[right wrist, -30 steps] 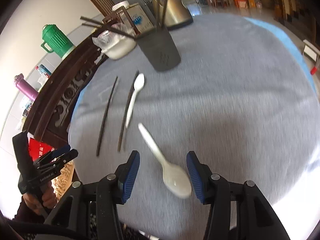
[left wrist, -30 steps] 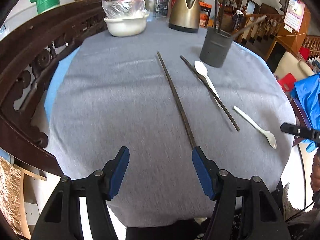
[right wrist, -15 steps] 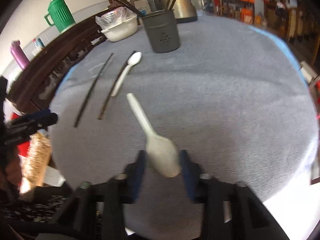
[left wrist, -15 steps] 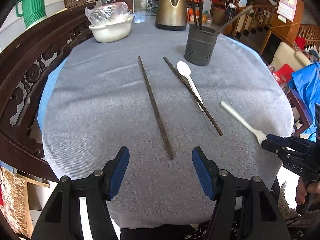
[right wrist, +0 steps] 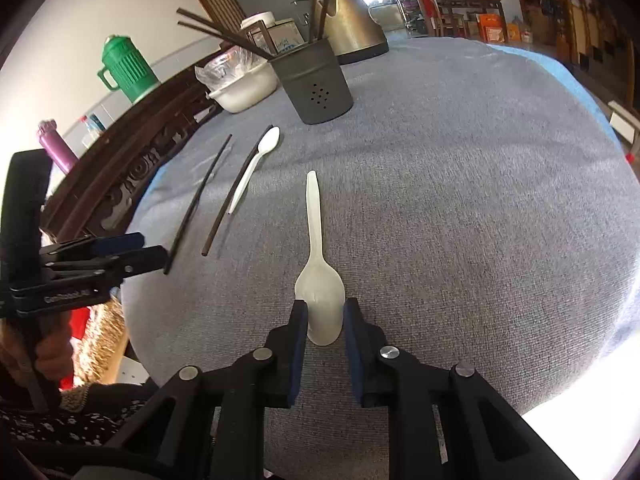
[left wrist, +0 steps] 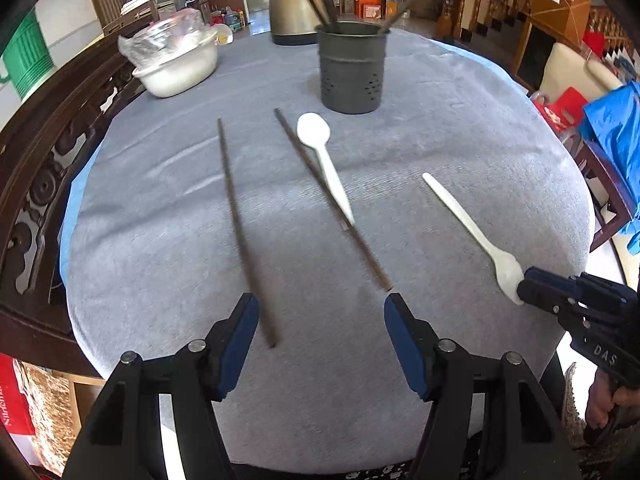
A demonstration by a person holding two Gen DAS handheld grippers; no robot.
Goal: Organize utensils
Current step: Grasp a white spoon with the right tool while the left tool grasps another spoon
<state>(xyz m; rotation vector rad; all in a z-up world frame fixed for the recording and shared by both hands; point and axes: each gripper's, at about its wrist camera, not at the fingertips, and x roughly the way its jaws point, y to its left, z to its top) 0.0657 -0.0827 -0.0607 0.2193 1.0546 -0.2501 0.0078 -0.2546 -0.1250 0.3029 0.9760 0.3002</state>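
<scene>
1. Here, the right gripper (right wrist: pixel 325 322) has its blue pads pressed against both sides of the bowl of a white plastic spoon (right wrist: pixel 318 272), whose handle points away across the grey tablecloth (right wrist: pixel 460 200) toward the holder.
2. Seen from the left wrist, that same spoon (left wrist: pixel 468 224) lies near the table's right edge, its bowl end caught in the right gripper's tip (left wrist: pixel 528 290).
3. The left gripper (left wrist: pixel 318 338) hangs wide open above the near edge of the cloth, holding nothing; the near end of the left chopstick (left wrist: pixel 240 224) lies just ahead of its left finger.
4. A second dark chopstick (left wrist: pixel 332 200) lies diagonally at centre, with a second white spoon (left wrist: pixel 324 160) right beside it, handle touching or overlapping it, bowl toward the holder.
5. The dark perforated utensil holder (left wrist: pixel 352 68) stands upright beyond the loose pieces, several chopsticks already leaning inside.
6. Behind it sit a metal kettle (left wrist: pixel 292 4) and, to the left, a white bowl (left wrist: pixel 180 68) covered in clear plastic.
7. A green jug (right wrist: pixel 126 66) stands off the table beyond the carved wooden rail.
</scene>
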